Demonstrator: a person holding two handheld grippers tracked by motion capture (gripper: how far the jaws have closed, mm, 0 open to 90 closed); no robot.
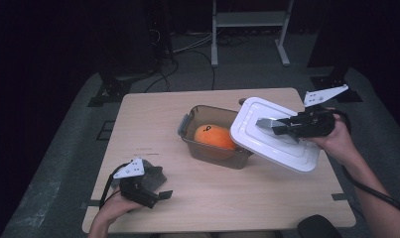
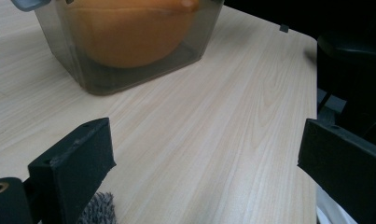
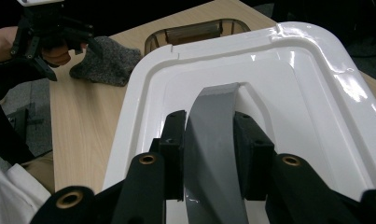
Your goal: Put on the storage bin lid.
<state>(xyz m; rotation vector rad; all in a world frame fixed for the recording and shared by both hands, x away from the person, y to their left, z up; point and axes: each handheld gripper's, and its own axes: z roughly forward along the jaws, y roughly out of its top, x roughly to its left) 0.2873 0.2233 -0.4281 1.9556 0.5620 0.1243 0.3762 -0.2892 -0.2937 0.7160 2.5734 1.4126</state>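
Right gripper (image 1: 273, 125) pinches the grey strap handle (image 3: 213, 140) of a glossy white rounded-rectangle lid (image 1: 272, 144), long axis running 10-to-4 o'clock, tilted over the smoky plastic tub (image 1: 207, 148). Left gripper (image 1: 160, 186) jaws gape wide, empty.

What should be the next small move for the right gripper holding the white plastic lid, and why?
Probably carry the white plastic lid a little further left and level it over the clear rectangular plastic container. The right gripper is shut on the lid's grey handle, but the lid is tilted and covers just the container's right end, leaving the orange fruit exposed.
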